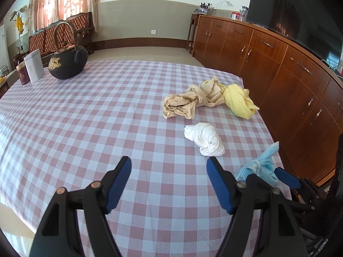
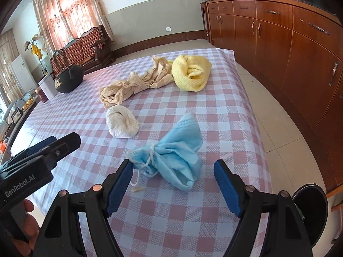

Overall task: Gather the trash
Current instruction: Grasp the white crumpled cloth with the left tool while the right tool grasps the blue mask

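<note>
Checked vinyl-looking tablecloth (image 2: 214,111), pink and pale grey, is spread flat over the table, and four soft items of trash are listed upon it from left to right as seen by the right wrist camera. Item one: a white tissue wad (image 2: 122,124), crumpled, rounded, matte. Item two: a beige crumpled wrapper (image 2: 128,90), long, creased and twisted, with a faint sheen. Item three: a blue face mask (image 2: 171,160), pleated non-woven fabric bunched and tied with its own white ear loop, lying nearest the front edge. Item four: a yellow cloth (image 2: 191,72), knitted, thick, rolled on itself, touching the far end of the wrapper. The left gripper (image 1: 169,182) is held released over bare cloth, nothing between its blue pads, with the tissue wad just ahead and to its right. The right gripper (image 2: 173,184) is likewise spread wide, its jaws set to either side of the mask but not yet closed on it. For a sound pick, it is judged that the jaws should be lowered until the pads flank the knotted waist, then closed firmly, since loose fabric compresses and may slip. A dark bin (image 2: 310,209) is partly seen beside the table at lower right, presumably the destination.
</note>
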### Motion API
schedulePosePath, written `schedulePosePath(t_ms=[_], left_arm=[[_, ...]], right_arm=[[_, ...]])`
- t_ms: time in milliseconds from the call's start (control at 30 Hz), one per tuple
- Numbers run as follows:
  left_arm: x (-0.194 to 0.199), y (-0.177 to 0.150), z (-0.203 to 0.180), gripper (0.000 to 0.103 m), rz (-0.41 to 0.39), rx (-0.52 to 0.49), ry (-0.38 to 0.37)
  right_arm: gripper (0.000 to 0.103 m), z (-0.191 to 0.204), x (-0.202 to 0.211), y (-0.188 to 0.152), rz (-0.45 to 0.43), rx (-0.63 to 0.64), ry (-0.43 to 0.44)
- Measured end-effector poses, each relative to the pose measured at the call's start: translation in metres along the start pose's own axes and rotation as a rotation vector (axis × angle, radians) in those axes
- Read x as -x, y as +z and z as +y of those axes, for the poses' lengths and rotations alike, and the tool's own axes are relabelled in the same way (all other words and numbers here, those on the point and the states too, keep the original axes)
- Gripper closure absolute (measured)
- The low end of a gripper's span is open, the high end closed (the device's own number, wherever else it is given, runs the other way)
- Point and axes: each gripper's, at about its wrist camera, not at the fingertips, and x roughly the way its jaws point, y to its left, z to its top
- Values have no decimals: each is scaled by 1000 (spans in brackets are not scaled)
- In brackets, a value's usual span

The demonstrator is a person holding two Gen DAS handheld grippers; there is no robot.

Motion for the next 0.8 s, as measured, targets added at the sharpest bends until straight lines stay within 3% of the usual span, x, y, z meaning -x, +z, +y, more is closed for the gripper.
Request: schedulePosePath(t_ms=[333, 533, 667, 800], left_arm=[[-21, 10, -21, 29, 30, -22, -61], [-36, 18, -36, 29, 49, -36, -70], [-47, 20, -39, 29, 61, -30, -68], [-54, 20, -39, 30, 69, -19, -66]], right_arm=[[24, -37, -9, 25, -32, -72, -19], [40, -40, -13, 28, -34, -66, -1], [58, -38, -14, 27, -36, -59, 13], [70, -36, -14, 25, -30, -42, 32]])
